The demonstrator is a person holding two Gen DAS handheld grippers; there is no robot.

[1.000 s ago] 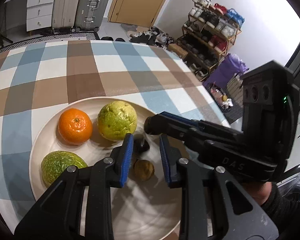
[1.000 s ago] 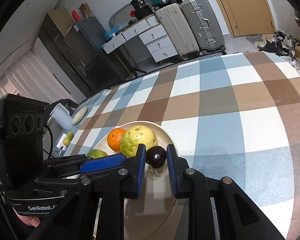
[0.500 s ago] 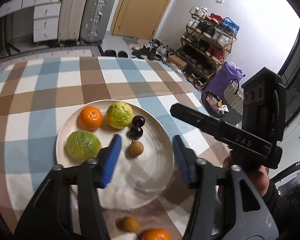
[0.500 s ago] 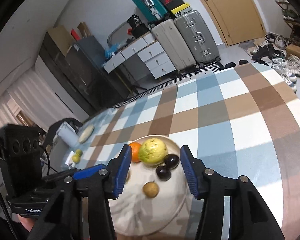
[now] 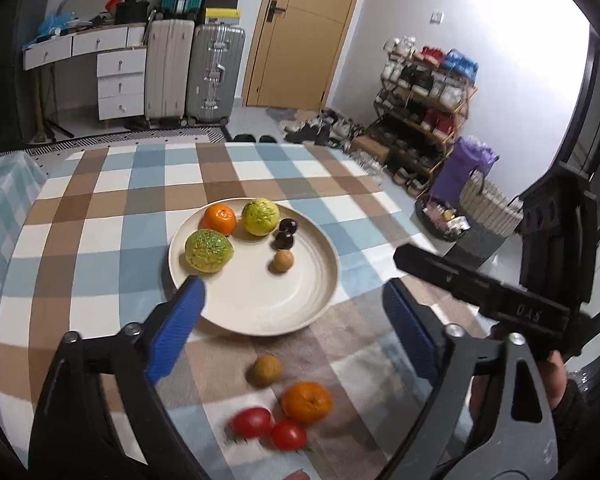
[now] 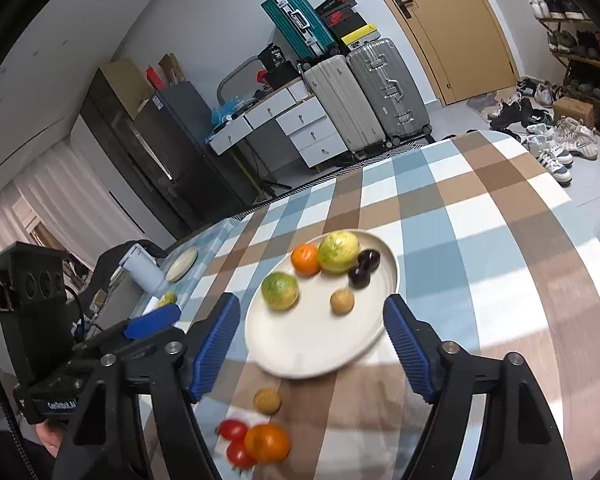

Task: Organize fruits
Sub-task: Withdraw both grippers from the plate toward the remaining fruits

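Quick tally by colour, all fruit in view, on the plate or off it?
Orange: 2, on the plate and off it
Green: 2
Dark purple: 2
Brown: 2
Red: 2
Total: 10, six on the plate, four on the cloth.

White plate (image 5: pixel 236 316) holding an orange (image 5: pixel 219 219), two green guavas (image 5: pixel 209 250), two dark plums (image 5: pixel 285 239) and a brown longan (image 5: pixel 283 261); nearer, on the counter: longan (image 5: pixel 267 369), orange (image 5: pixel 307 402), two tomatoes (image 5: pixel 252 422).
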